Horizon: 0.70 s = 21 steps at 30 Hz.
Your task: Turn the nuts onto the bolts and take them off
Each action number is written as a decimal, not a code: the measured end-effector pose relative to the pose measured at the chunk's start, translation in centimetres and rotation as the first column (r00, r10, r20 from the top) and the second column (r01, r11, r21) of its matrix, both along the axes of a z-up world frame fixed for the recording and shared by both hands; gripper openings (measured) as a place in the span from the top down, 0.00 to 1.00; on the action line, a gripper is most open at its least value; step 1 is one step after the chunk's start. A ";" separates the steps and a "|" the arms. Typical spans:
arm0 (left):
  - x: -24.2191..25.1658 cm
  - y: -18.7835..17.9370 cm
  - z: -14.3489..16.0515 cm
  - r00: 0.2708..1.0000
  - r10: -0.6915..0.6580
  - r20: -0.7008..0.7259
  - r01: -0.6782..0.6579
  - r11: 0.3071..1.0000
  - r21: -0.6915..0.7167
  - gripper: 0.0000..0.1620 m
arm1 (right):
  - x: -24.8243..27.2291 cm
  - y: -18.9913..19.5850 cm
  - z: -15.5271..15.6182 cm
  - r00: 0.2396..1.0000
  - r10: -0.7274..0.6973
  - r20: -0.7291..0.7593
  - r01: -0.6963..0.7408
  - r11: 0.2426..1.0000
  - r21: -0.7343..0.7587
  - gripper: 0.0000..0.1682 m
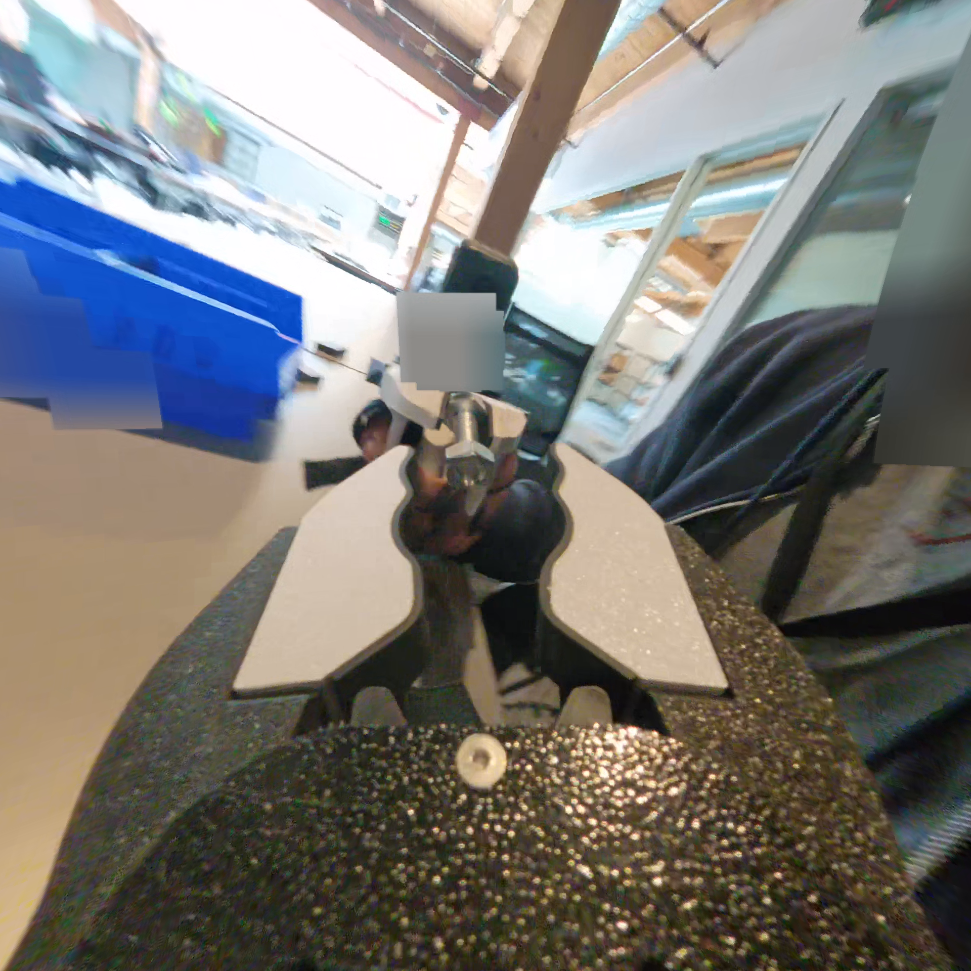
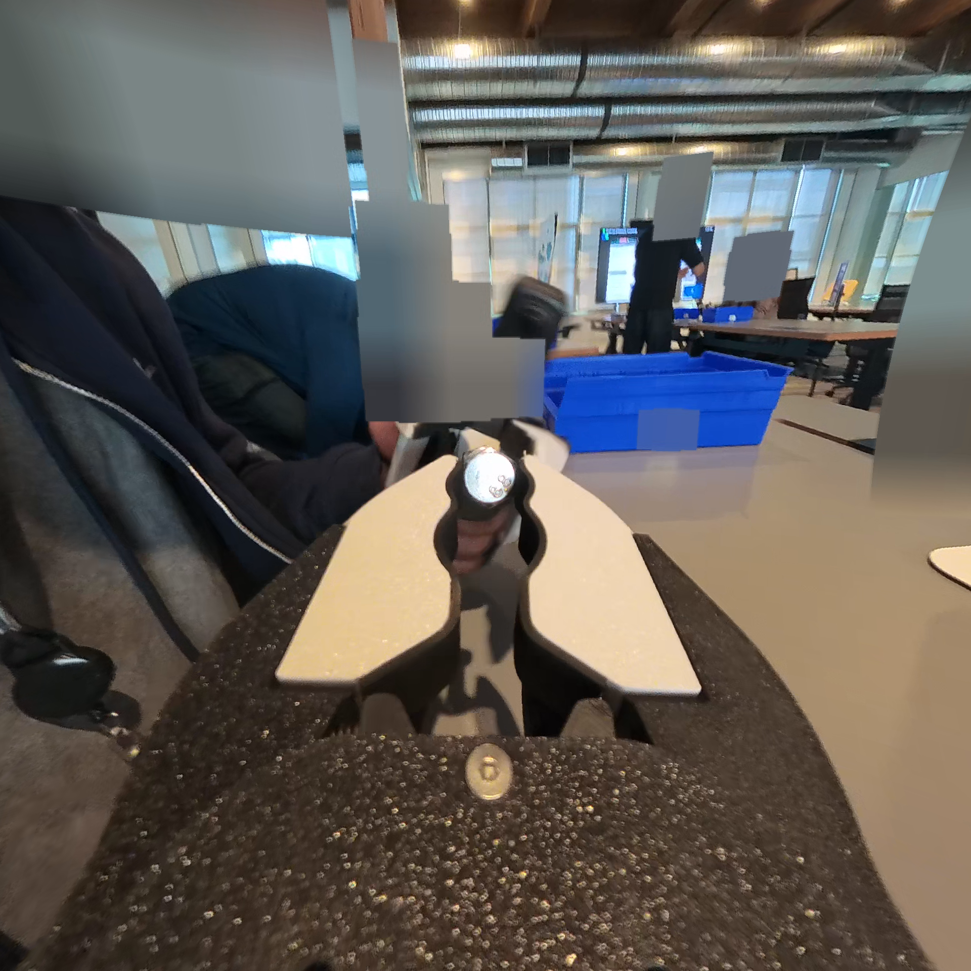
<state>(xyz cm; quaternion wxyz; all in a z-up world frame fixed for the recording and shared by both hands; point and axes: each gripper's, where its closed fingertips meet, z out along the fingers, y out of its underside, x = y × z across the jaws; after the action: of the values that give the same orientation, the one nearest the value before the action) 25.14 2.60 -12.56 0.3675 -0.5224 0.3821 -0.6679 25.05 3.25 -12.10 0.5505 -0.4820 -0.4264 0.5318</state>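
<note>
The bolt [image 2: 488, 481] is being held up in the air over the table [image 2: 735, 525], not lying on it. It is shiny metal, so it is likely feeling hard, a bit heavy for how small it looks, and slippery. It is not going to bend or break. The best place to hold it is by the head end, and that is what is happening: the right gripper [image 2: 487, 467] is squeezing closed on the bolt just behind its round head.

The nut [image 1: 470, 453] is sitting on the thread close to the free end of the bolt. It is hard and smooth too, but it has flat sides, and those flat sides are the good places to pinch so it is not slipping while it is being turned.

The left gripper [image 1: 478, 462] is facing the bolt's free end with its fingers [image 1: 347, 567] spread apart, one on each side of the nut. They are not looking like they are touching it.

Counting: one bolt, one nut, two grippers. A big blue bin [image 2: 662, 389] is resting on the table behind them, well apart.
</note>
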 end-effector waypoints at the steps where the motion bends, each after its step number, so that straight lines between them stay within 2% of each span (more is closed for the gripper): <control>1: 0.0 0.4 0.1 0.997 0.074 -0.004 -0.073 0.991 0.112 0.71 | 0.1 0.0 0.1 1.000 0.008 -0.013 -0.008 1.000 -0.010 0.90; 3: -0.1 1.0 0.1 0.974 0.227 0.005 -0.212 0.905 0.368 0.71 | 0.3 0.1 0.3 0.999 0.019 -0.036 -0.020 0.999 -0.028 0.90; 6: 0.1 0.6 0.2 0.946 0.321 0.040 -0.273 0.726 0.631 0.75 | 0.4 0.0 0.4 0.998 0.033 -0.051 -0.036 0.999 -0.041 0.90; 9: 0.4 0.4 0.1 0.926 0.372 0.064 -0.293 0.602 0.743 0.80 | 0.3 -0.1 0.4 0.998 0.043 -0.047 -0.045 0.998 -0.040 0.90; 12: 0.5 0.3 -0.2 0.913 0.401 0.077 -0.296 0.521 0.800 0.84 | 0.3 -0.2 0.4 0.998 0.049 -0.047 -0.051 0.998 -0.041 0.90; 16: 0.5 0.6 -0.5 0.903 0.422 0.080 -0.299 0.484 0.823 0.89 | 0.2 -0.2 0.3 0.998 0.054 -0.043 -0.055 0.998 -0.040 0.90; 18: 0.5 0.6 -0.4 0.904 0.423 0.068 -0.296 0.504 0.811 0.89 | 0.2 -0.2 0.3 0.998 0.051 -0.041 -0.052 0.998 -0.039 0.90; 19: 0.5 0.7 -0.5 0.905 0.422 0.051 -0.292 0.532 0.795 0.90 | 0.3 -0.1 0.3 0.998 0.047 -0.041 -0.049 0.998 -0.038 0.90; 21: 0.6 0.6 -0.5 0.922 0.388 -0.006 -0.271 0.653 0.707 0.89 | 0.3 -0.1 0.4 0.998 0.041 -0.042 -0.042 0.999 -0.030 0.90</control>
<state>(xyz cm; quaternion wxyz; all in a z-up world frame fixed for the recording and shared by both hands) 25.75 3.22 -13.02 0.6200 -0.4573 0.5302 -0.3541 25.36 3.13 -11.73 0.5405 -0.4703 -0.4167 0.5595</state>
